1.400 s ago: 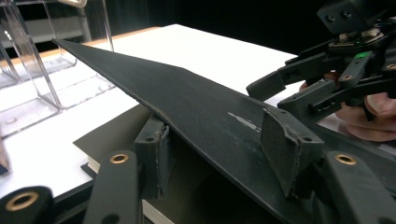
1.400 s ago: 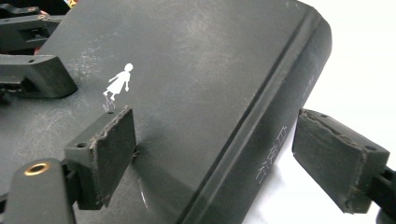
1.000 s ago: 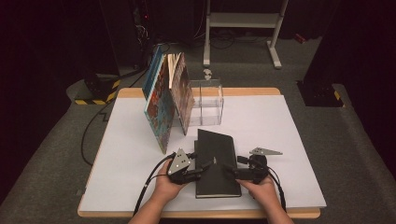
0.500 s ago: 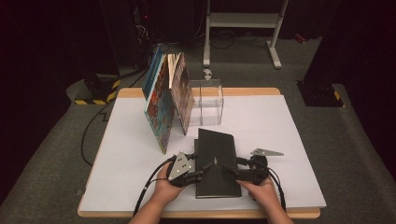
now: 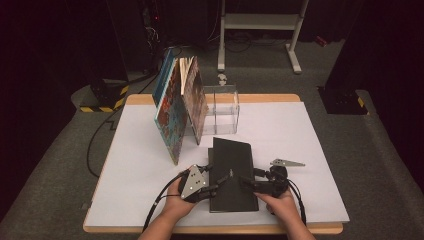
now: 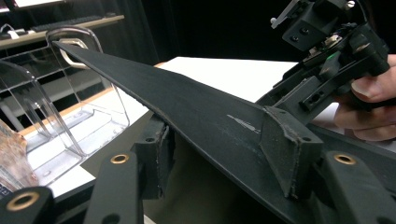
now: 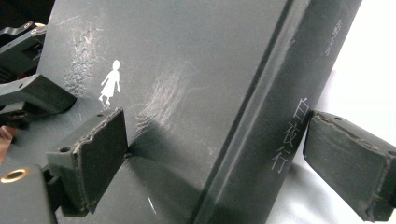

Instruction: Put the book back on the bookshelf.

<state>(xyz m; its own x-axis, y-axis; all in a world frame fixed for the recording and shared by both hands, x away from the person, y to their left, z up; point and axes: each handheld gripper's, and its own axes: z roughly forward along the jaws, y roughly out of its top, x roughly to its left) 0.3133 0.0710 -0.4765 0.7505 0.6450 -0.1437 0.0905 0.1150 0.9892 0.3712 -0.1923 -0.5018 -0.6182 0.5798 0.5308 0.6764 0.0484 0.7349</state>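
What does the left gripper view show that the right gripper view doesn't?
The left gripper view alone shows the clear plastic stand beyond the black book's lifted cover, plus the person's hand on the right gripper. The right gripper view alone shows the book's spine lettering and a small white figure on the cover. Both show the black book and white table.
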